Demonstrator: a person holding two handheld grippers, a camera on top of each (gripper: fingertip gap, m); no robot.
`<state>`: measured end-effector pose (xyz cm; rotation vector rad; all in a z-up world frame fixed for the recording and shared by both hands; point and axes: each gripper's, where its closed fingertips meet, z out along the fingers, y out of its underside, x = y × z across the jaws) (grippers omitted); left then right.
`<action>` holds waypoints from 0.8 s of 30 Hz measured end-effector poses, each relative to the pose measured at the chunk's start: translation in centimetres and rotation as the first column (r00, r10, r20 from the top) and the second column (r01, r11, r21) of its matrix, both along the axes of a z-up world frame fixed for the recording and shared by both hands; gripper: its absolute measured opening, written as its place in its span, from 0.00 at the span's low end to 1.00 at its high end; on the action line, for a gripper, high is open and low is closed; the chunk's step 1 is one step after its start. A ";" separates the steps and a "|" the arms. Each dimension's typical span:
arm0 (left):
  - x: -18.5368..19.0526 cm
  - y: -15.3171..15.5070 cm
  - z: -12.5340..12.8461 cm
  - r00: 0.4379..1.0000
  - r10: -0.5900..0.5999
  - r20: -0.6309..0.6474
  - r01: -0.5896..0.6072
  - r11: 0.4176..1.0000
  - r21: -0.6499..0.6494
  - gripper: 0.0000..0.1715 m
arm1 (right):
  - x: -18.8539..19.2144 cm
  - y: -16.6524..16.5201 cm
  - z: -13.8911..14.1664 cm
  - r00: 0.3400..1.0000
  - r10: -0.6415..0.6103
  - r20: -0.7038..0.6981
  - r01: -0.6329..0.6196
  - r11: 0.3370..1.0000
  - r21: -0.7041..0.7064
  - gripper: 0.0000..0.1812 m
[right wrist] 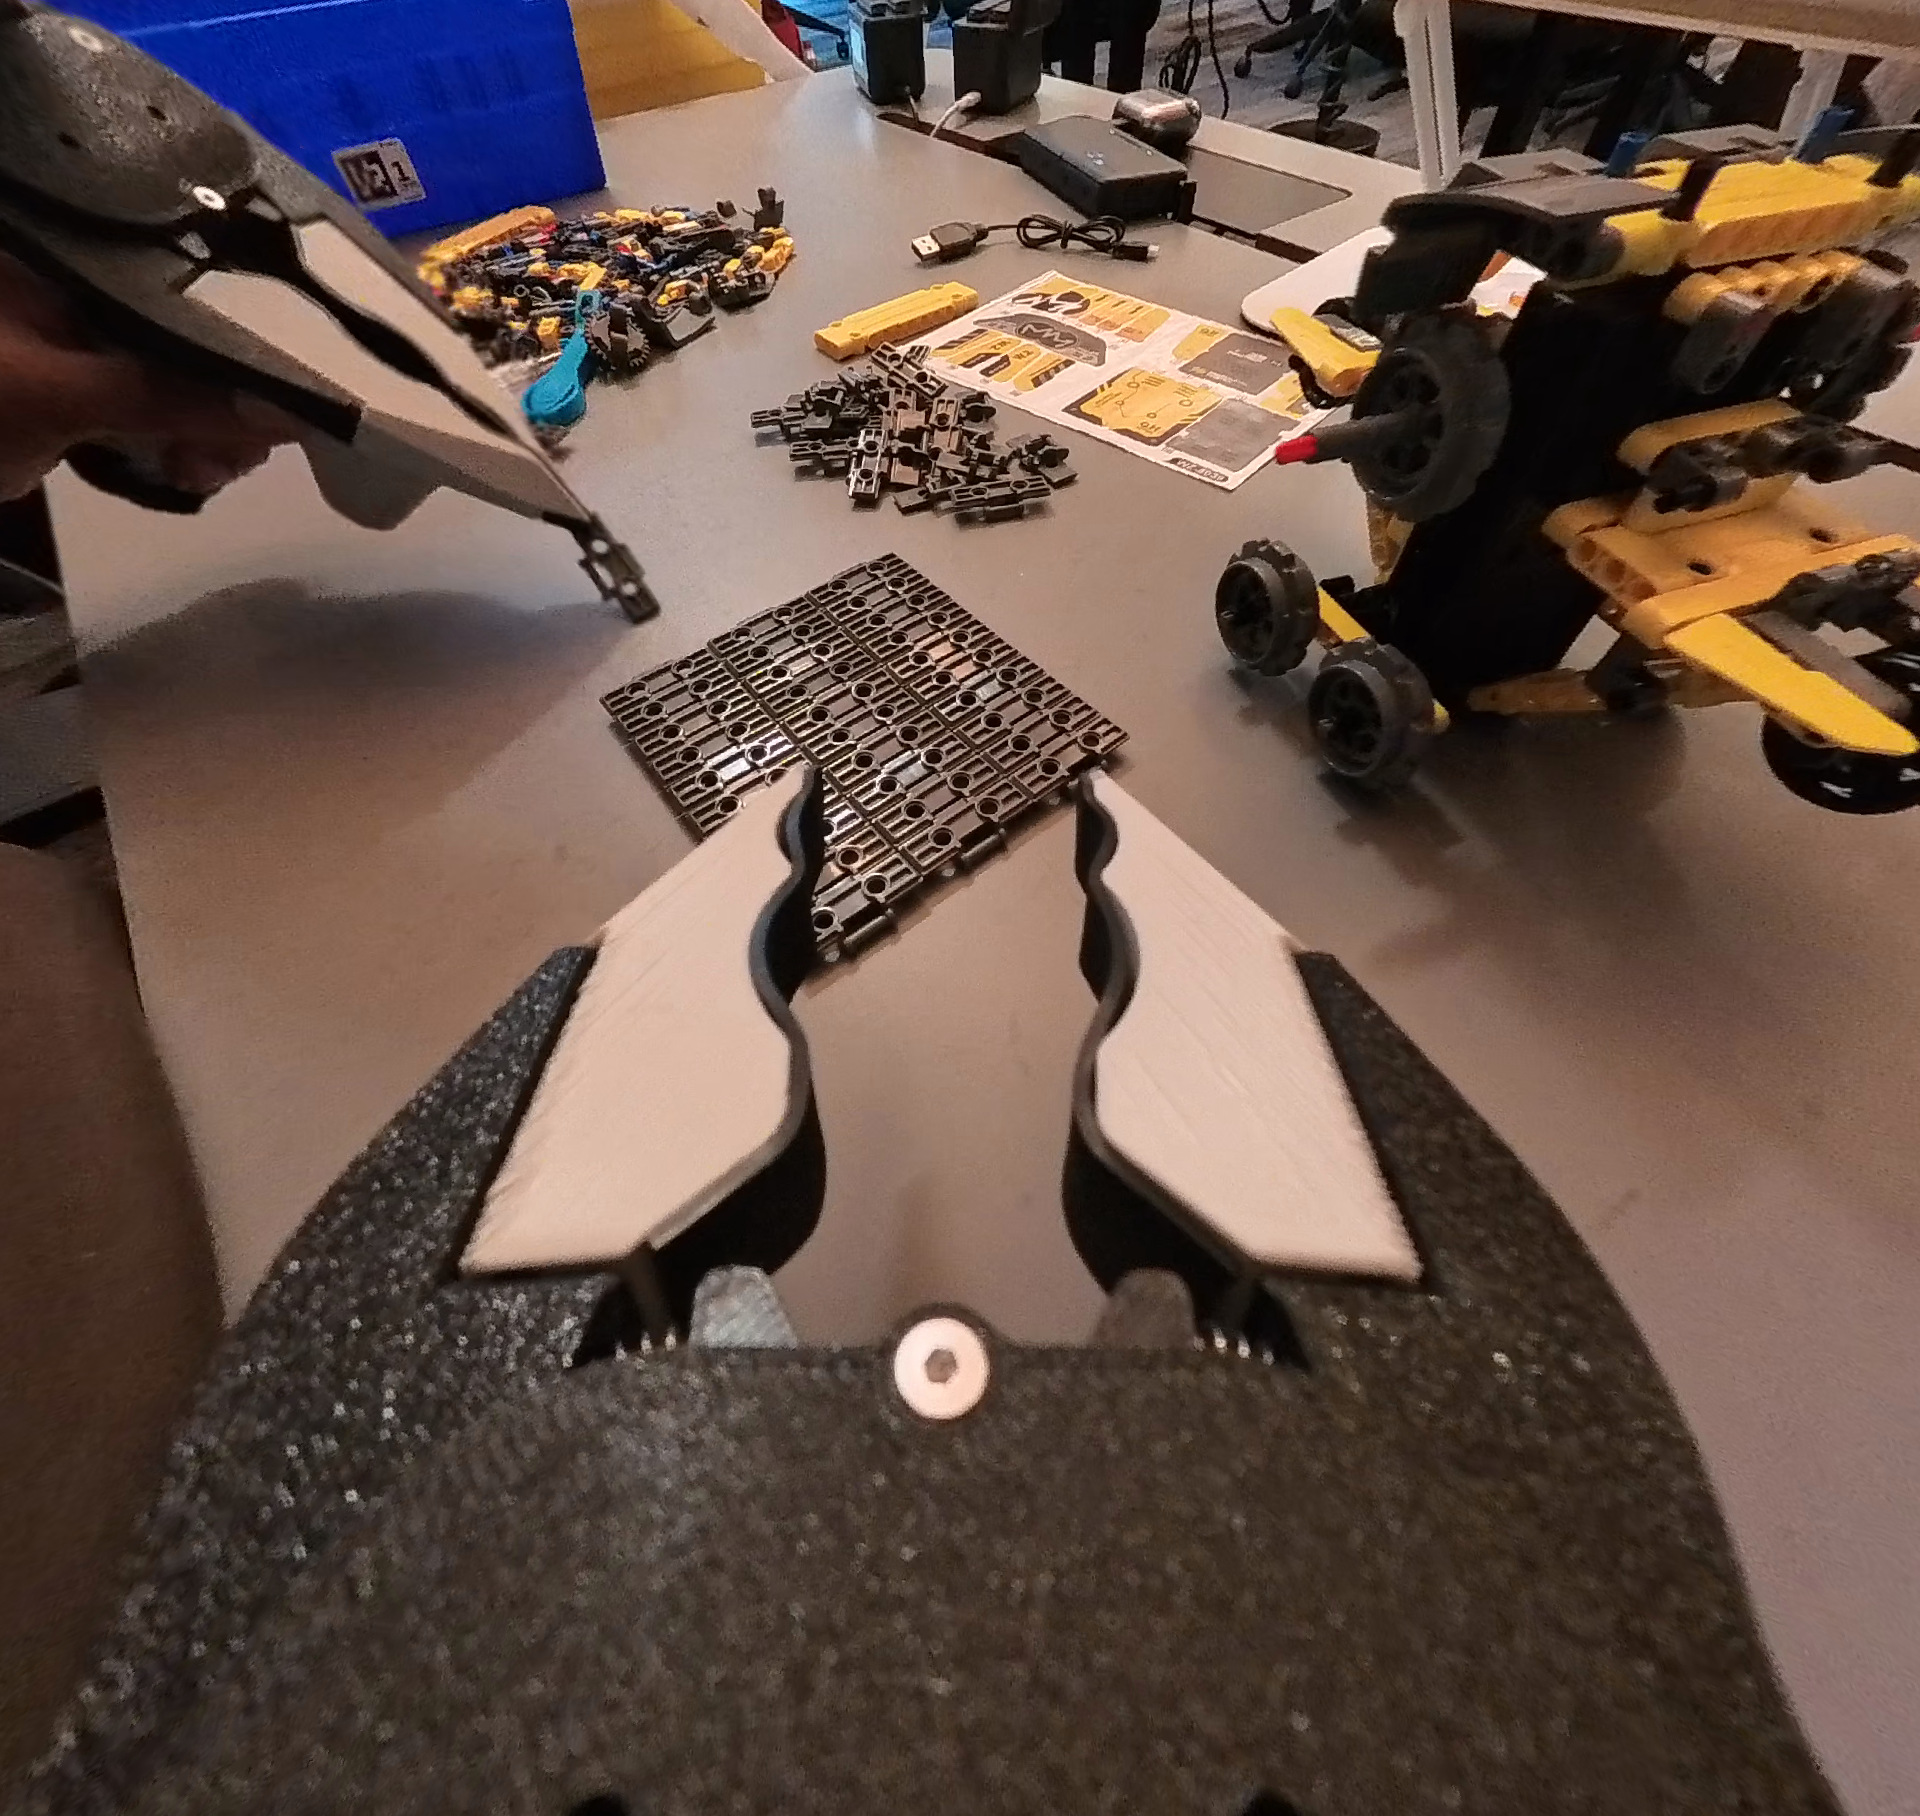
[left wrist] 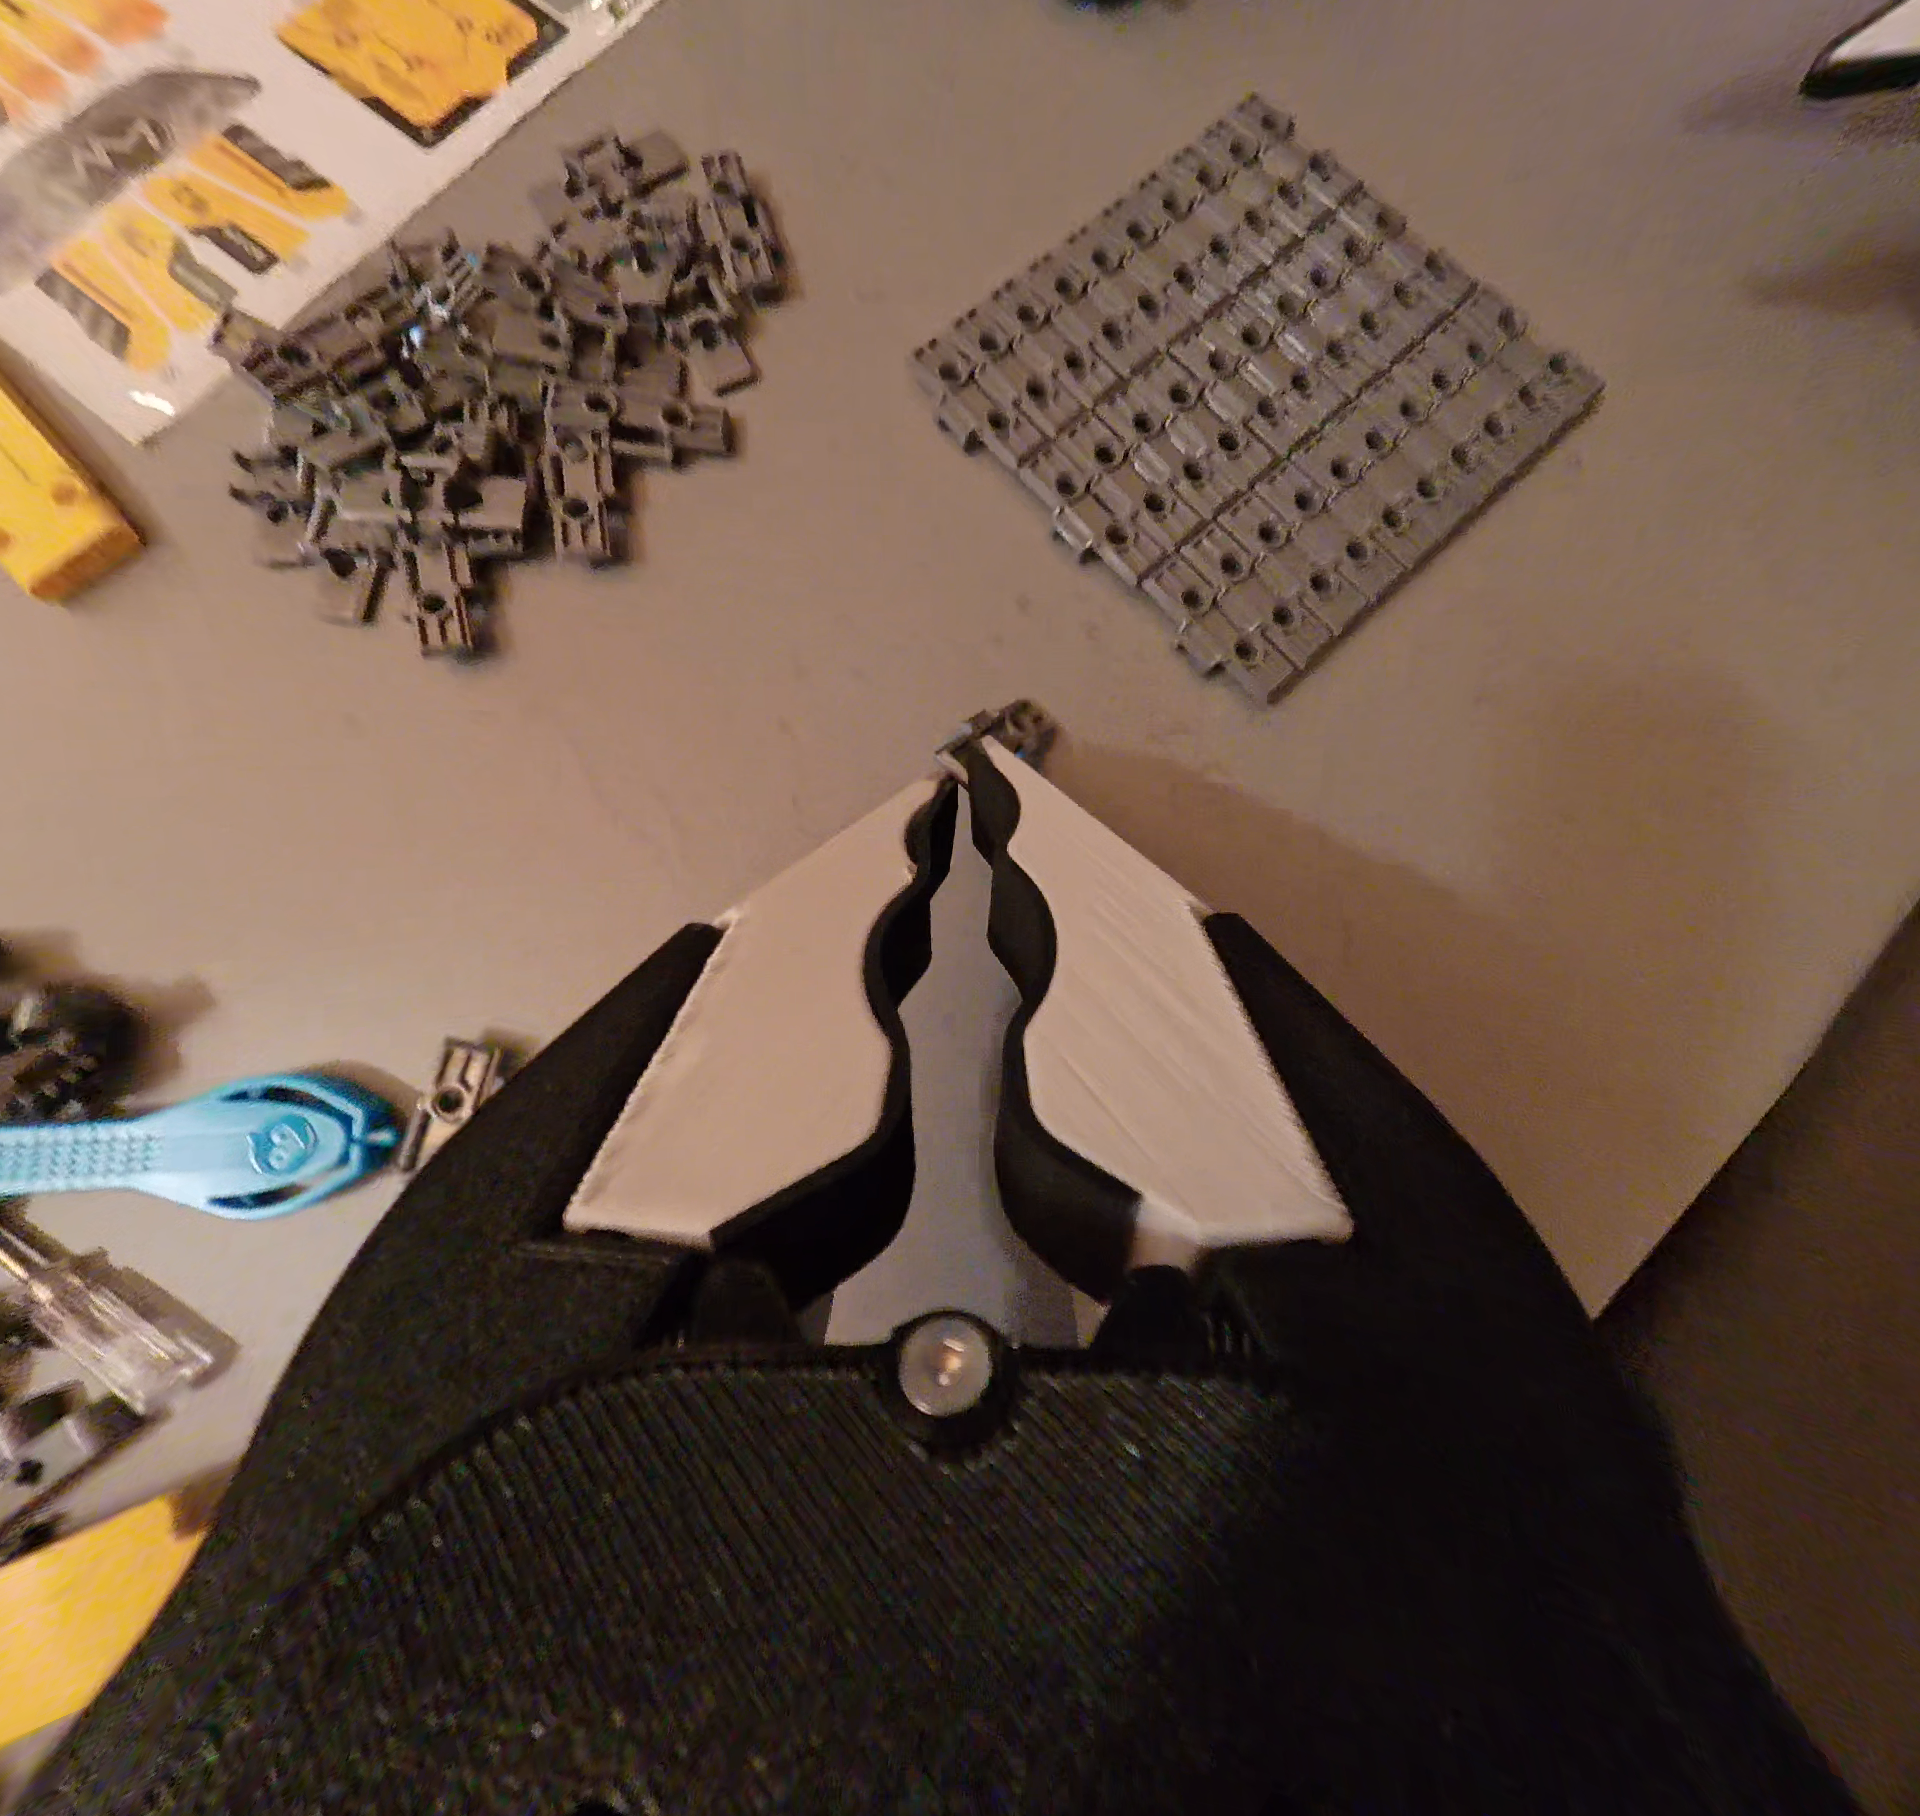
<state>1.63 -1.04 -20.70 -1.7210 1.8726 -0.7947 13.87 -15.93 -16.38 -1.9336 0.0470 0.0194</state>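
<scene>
My left gripper [left wrist: 961, 779] is shut on a small dark track link [left wrist: 1000, 727] and holds it above the grey table, short of the near-left corner of the square mat of joined track links [left wrist: 1257, 395]. In the right wrist view the left gripper [right wrist: 582, 517] comes in from the left with the link [right wrist: 621, 577] hanging from its tips, a little above the table. My right gripper [right wrist: 945, 795] is open and empty, low over the near edge of the mat [right wrist: 862, 696]. A pile of loose links [left wrist: 488, 395] lies to the left of the mat and also shows in the right wrist view [right wrist: 914, 447].
A yellow and black wheeled model [right wrist: 1621, 478] stands right of the mat. A sticker sheet [right wrist: 1122, 374], a yellow beam [right wrist: 896, 317], a blue tool [left wrist: 208, 1148], a heap of mixed parts [right wrist: 613, 280] and blue bins [right wrist: 343, 73] lie farther back and left. The table's edge [left wrist: 1714, 1195] is near right. The left gripper's tips are roughly 20 cm from the right gripper's.
</scene>
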 end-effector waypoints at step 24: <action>2.4 -10.6 7.6 0.863 -0.111 0.493 0.314 0.882 -0.350 0.00 | -8.3 4.4 1.9 0.984 0.074 -0.162 -0.057 0.993 0.106 0.27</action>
